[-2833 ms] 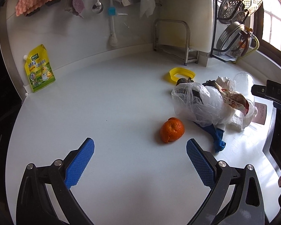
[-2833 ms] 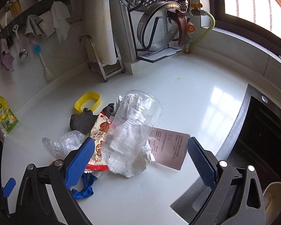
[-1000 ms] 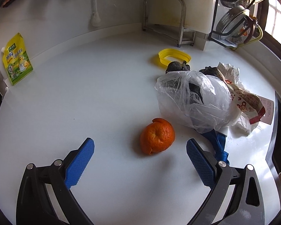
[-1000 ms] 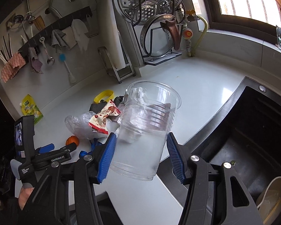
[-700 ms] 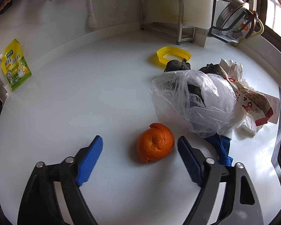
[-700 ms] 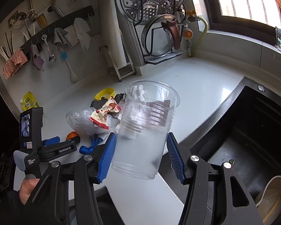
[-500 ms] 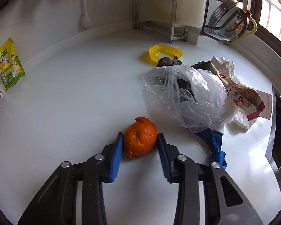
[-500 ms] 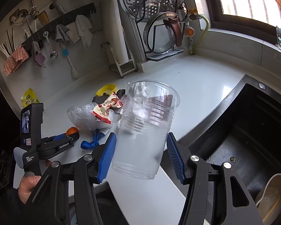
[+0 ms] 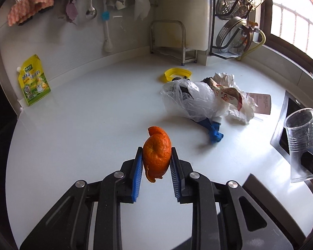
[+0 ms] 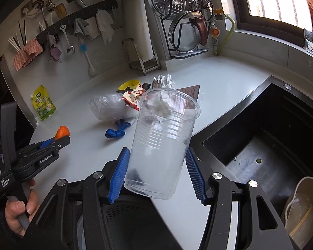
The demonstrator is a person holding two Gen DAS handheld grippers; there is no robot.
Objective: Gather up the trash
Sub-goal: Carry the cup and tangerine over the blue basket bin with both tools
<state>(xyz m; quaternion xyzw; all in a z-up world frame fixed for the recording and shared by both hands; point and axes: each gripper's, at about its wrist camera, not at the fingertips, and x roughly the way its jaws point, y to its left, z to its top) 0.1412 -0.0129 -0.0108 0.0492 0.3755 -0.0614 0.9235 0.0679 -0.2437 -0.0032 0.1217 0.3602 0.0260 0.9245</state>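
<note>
An orange peel [image 9: 156, 154] hangs above the white counter [image 9: 83, 125] between the blue pads of my left gripper [image 9: 156, 149]. Its jaws are closing and press on the peel from both sides. In the right wrist view the same left gripper [image 10: 60, 139] holds the peel [image 10: 62, 131] at the left. My right gripper [image 10: 157, 151] is shut on a clear plastic cup [image 10: 162, 137], tilted, off the counter's front edge. The cup [image 9: 301, 143] also shows at the right of the left wrist view. A clear plastic bag [image 9: 187, 100], a snack wrapper [image 9: 227, 95] and a blue knotted scrap [image 9: 213, 133] lie together on the counter.
A dark bin [image 10: 125, 218] stands below the right gripper. The black sink [image 10: 271, 145] lies at the right. A yellow ring [image 9: 177, 74], a paper card [image 9: 260, 103] and a yellow pouch [image 9: 33, 81] are on the counter. Racks and hanging utensils line the back wall.
My left gripper has shut on the orange peel and lifted it off the counter, pulling back from the pile. The right gripper has shifted a little with the cup still in it.
</note>
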